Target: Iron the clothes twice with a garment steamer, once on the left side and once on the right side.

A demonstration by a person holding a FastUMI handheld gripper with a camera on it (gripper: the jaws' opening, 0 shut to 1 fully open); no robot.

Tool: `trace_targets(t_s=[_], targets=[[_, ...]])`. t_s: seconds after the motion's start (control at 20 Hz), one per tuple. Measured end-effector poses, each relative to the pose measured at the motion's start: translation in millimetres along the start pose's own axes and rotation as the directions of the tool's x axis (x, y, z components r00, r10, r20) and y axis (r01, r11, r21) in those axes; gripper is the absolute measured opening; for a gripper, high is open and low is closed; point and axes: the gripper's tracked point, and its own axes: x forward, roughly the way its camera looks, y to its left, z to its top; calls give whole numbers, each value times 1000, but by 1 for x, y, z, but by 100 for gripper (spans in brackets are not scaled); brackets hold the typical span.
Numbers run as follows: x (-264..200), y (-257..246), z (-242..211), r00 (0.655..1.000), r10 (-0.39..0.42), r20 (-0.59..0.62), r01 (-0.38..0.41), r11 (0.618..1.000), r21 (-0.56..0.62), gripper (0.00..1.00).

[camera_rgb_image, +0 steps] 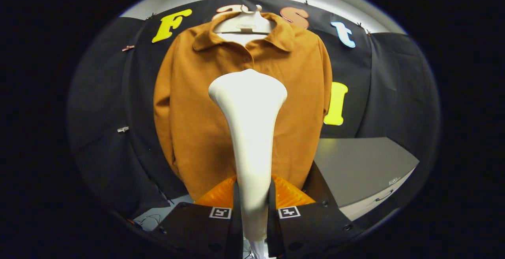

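A brown-orange collared shirt (189,105) hangs on a white hanger (244,23) against the booth's black wall. My gripper (254,207) is shut on the handle of a white garment steamer (250,133), both fingers pressing on its narrow stem. The steamer rises from between the fingers, and its wide head (247,87) stands in front of the shirt's chest, just below the collar and near the button line. Whether the head touches the cloth I cannot tell. The steamer hides the shirt's middle strip.
A grey cabinet (363,164) with a drawer handle stands to the right of the shirt's hem. Loose cables (148,220) lie on the floor by the left finger. Clips (123,129) pin the black wall cloth left of the shirt.
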Motion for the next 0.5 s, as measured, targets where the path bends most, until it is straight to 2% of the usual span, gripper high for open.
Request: trace_targets(t_s=[0.25, 0.5], targets=[[4, 46, 40, 997, 18, 77, -16, 1000, -25, 28], [23, 87, 54, 994, 23, 104, -16, 998, -69, 28]])
